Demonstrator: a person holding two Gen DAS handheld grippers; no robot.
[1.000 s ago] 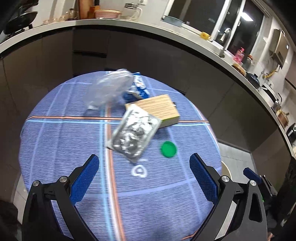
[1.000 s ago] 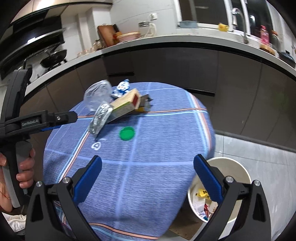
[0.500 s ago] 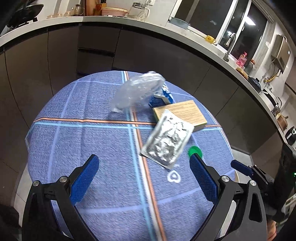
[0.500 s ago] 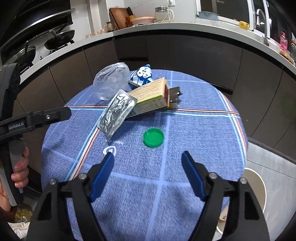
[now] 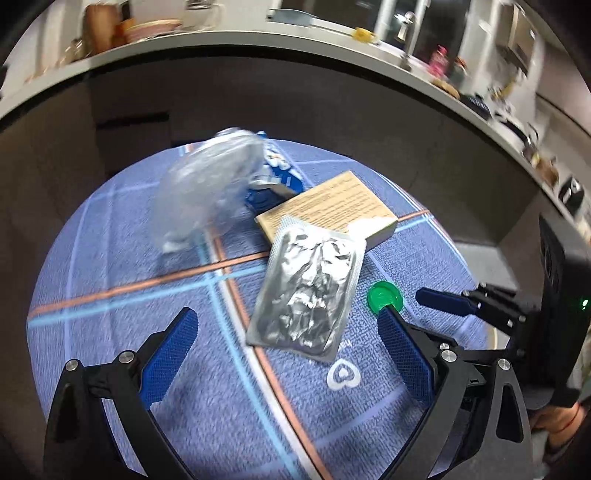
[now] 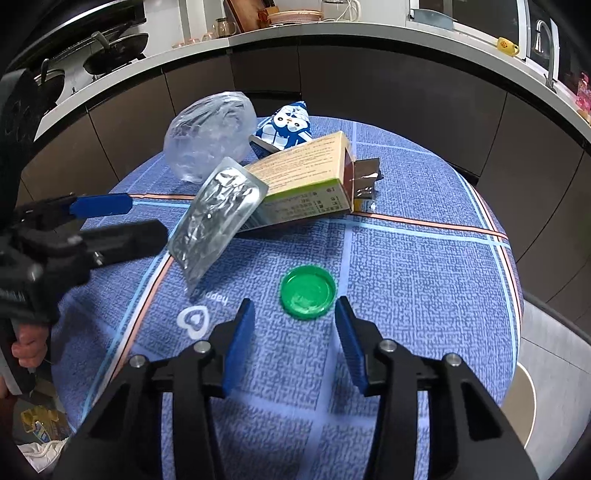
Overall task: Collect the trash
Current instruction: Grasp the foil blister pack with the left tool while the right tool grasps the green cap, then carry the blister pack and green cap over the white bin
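On the round blue-checked table lie a green bottle cap, a silver foil blister pack, a tan cardboard box, a blue-and-white penguin wrapper and a crumpled clear plastic bag. My right gripper is open, its fingertips just short of the cap on either side. My left gripper is open, above the table near the foil pack. The cap sits by the left gripper's right finger. The bag and box lie beyond.
A dark foil wrapper lies behind the box. A white bin rim shows on the floor to the table's right. Dark kitchen cabinets and a counter curve behind the table.
My right gripper has moved forward and down to the green cap, and its jaws have narrowed. My left gripper has shifted nearer the foil pack.
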